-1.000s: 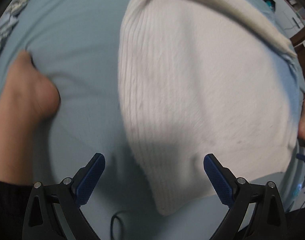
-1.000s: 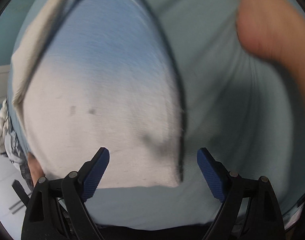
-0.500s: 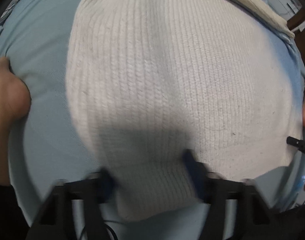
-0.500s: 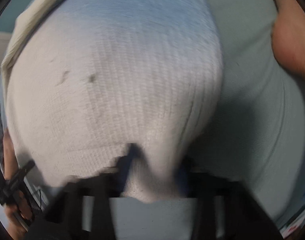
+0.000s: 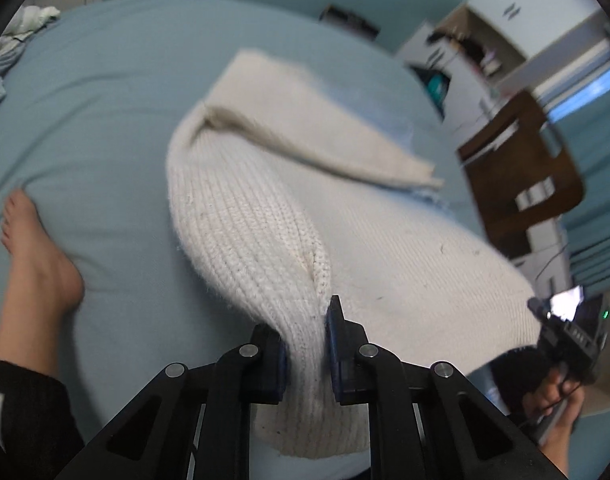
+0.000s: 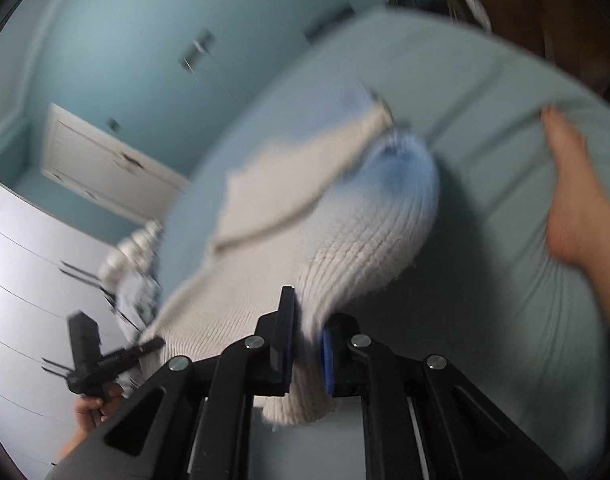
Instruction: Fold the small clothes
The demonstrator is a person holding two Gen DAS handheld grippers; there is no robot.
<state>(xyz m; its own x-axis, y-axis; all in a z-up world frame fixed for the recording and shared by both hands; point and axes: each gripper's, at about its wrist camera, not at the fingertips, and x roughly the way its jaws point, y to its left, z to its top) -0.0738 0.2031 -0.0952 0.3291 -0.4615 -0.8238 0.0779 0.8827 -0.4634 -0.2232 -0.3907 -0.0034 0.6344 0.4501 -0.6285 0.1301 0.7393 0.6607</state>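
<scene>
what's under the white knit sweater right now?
Under the white knit sweater only the light blue bedsheet shows. Both tongs, left and right, pinch its near edge, lifted. Whatever lies beneath the part resting on the sheet is covered.

From the left wrist we look down our own fingers (image 5: 283,360), tilted toward the bed (image 5: 105,120), close above it. From the right wrist we look likewise. Both views share the knit (image 5: 245,220) (image 6: 365,248), the bed (image 6: 485,300), one foot (image 5: 29,248) (image 6: 573,200).

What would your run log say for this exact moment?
left gripper: shut on knit sweater | right gripper: shut on sweater | sweater's near edge lifted off bed
</scene>
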